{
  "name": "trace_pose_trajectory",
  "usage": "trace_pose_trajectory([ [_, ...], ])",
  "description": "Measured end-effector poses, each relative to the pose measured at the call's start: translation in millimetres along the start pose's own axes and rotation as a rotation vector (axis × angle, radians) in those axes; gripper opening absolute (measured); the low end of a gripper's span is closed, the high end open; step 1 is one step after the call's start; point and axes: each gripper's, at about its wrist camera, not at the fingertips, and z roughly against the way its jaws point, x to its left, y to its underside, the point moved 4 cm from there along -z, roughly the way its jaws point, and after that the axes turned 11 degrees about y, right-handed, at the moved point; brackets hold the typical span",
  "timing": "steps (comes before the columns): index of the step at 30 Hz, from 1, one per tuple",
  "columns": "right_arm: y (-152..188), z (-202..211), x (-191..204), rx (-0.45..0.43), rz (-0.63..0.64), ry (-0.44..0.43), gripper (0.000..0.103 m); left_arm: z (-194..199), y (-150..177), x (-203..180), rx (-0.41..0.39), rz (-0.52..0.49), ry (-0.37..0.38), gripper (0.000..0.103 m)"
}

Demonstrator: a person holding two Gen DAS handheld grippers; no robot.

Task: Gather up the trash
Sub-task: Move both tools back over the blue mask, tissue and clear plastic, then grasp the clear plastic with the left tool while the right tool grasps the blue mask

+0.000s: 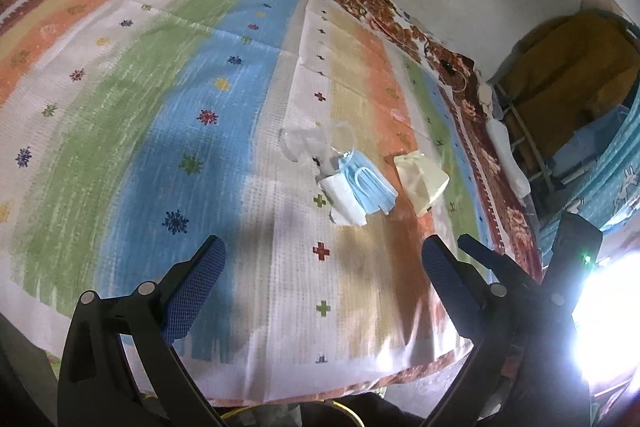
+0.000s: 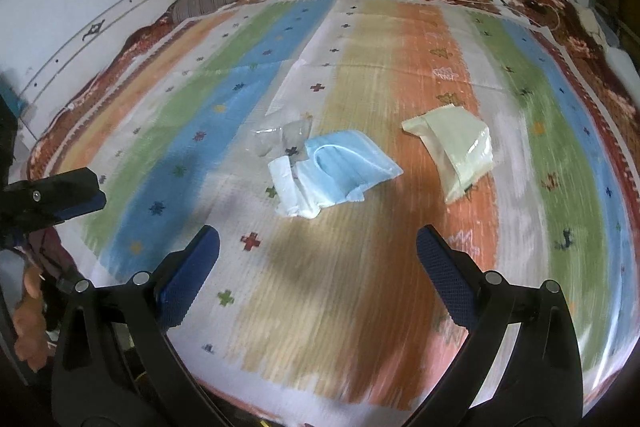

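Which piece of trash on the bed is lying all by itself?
The pale yellow wrapper. It lies apart on the orange stripe, while the blue face mask, white tissue and clear plastic are heaped together touching each other.

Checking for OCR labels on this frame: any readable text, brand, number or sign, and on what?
None readable in either view.
Pale yellow wrapper: no print visible on the side that shows.
Blue face mask: plain.
White tissue and clear plastic: no marks.
Striped bedspread: only small cross and star motifs, no letters.
Wall behind: a dark scribble, not legible as text.
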Motion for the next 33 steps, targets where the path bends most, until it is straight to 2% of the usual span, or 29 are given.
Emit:
trace_pose_trajectory([
  [3,-5,-15,-3,0.031,0.010,-0.007,0.091,-12,-2,8,0.024,0.017,-0.011,0.093],
  [8,-14,-30,-6,0.032,0.028,-0.005,0.090,-35,-7,14,0.055,-0.023,-0.043,0.092],
  [16,-28,-58,-10,0.035,0.073,-0.005,0.079,-58,-13,17,0.068,-0.010,0.000,0.090],
  [18,-29,-64,-8,0.032,0.096,0.015,0.078,-58,-16,20,0.047,0.001,-0.013,0.086],
  [21,-31,-70,-7,0.004,0.127,0.067,0.074,-64,-21,20,0.040,0.003,0.014,0.086],
  [24,-30,-79,-5,0.013,0.166,0.076,0.073,-72,-26,15,0.040,-0.021,0.016,0.086],
  [28,-27,-90,-4,0.027,0.198,0.097,0.060,-86,-28,18,0.043,0.021,0.043,0.086],
  [29,-26,-93,-3,0.035,0.206,0.098,0.054,-91,-28,20,0.049,0.028,0.045,0.085],
  [33,-24,-97,-4,0.039,0.209,0.106,0.051,-112,-26,23,0.065,0.021,0.048,0.082],
])
